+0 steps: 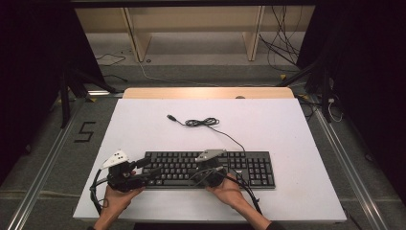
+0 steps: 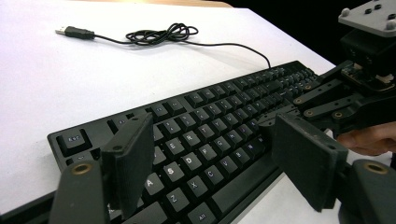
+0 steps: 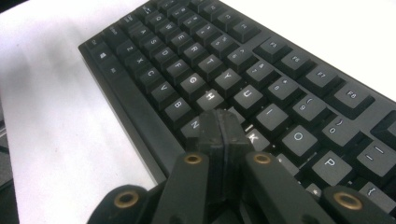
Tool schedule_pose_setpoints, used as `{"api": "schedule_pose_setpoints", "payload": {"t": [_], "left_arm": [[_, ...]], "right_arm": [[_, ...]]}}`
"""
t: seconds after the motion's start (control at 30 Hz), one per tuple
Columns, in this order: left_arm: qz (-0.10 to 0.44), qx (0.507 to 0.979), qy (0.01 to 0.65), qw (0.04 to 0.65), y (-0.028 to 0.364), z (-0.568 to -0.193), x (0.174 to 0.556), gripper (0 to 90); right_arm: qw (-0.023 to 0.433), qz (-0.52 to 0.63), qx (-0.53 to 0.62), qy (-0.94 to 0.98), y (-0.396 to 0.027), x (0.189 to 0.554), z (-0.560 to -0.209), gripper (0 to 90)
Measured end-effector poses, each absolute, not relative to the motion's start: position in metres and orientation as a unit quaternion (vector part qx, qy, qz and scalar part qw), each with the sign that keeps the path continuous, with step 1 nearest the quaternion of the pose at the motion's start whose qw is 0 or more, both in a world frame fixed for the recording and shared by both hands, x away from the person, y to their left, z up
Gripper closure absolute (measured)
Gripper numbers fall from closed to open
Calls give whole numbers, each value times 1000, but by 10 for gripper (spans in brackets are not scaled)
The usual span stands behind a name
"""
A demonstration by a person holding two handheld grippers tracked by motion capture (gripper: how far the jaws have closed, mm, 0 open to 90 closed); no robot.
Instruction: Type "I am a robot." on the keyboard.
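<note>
A black keyboard lies along the near part of the white table. Its thin cable is bunched behind it and ends in a USB plug. My left gripper stands open at the keyboard's left end, with its jaws spread over the letter keys and nothing between them. My right gripper is shut with its pads pressed together and holds nothing. Its tip sits just over the keys around H, J and N. A hand holds each gripper at the table's near edge.
The bunched cable and plug lie on bare white table behind the keyboard. A wooden strip borders the far table edge. Beyond it stand wooden frame legs and loose floor cables. Metal rails run along both sides.
</note>
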State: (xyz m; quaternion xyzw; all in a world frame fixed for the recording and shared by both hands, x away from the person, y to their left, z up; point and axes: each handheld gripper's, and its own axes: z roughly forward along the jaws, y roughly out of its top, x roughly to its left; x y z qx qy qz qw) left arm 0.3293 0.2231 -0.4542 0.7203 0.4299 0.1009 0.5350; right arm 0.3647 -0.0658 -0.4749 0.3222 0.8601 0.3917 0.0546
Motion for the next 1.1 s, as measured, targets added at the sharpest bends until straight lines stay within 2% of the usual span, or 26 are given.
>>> {"api": "schedule_pose_setpoints", "payload": {"t": [0.7, 0.93, 1.1], "left_arm": [[104, 720, 430, 536, 224, -454, 329, 293], [105, 718, 430, 537, 225, -454, 329, 293], [107, 717, 429, 539, 226, -454, 329, 292]], "right_arm": [[59, 385, 327, 861, -65, 363, -479, 895], [54, 423, 335, 840, -75, 363, -468, 815], [48, 457, 336, 822, -86, 360, -459, 695]]}}
